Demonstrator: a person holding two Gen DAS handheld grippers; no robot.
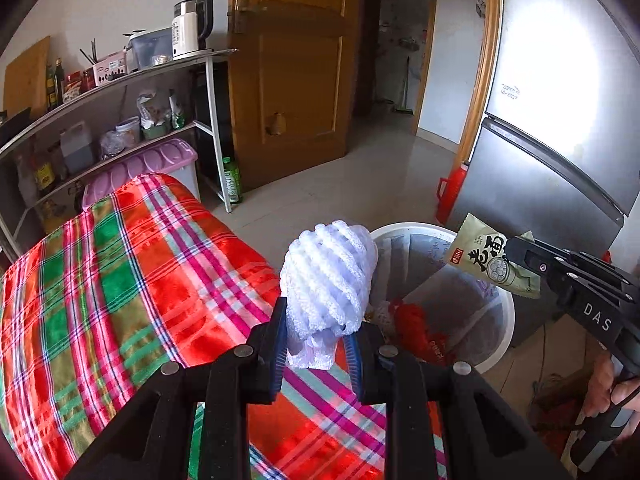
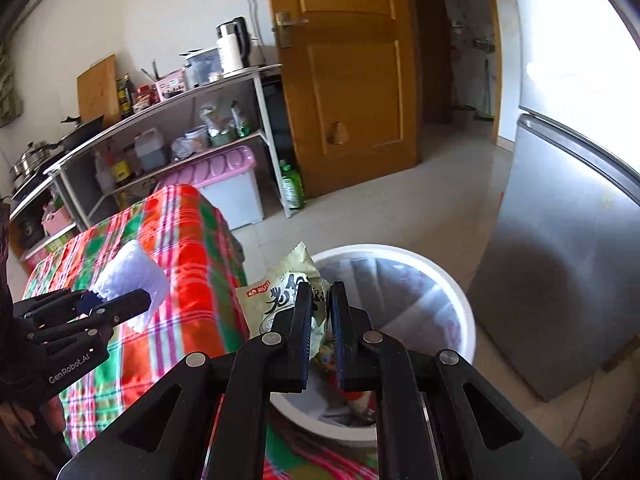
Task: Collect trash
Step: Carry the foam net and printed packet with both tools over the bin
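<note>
Plaid cloth [image 1: 120, 280]: red, green and pink checks covering the table on the left, with the shelf unit [image 1: 120, 92] against the wall behind it.
Left gripper [image 1: 318, 344]: its jaws are clamped on the bottom of a white foam net [image 1: 330, 276], which stands up between the fingers over the table's edge, just beside the bin.
Foam net from the other side: seen in the right wrist view [image 2: 132, 276], it sits above the cloth, not over the bin.
Trash bin [image 1: 496, 344]: white, lined with a clear bag, standing on the tiled floor between the table and the fridge [image 1: 560, 160]; red scraps lie inside.
Right gripper [image 2: 320, 320]: jaws pinched tight on a pale green noodle packet [image 2: 280, 296], held above the bin's near rim [image 2: 460, 300].
</note>
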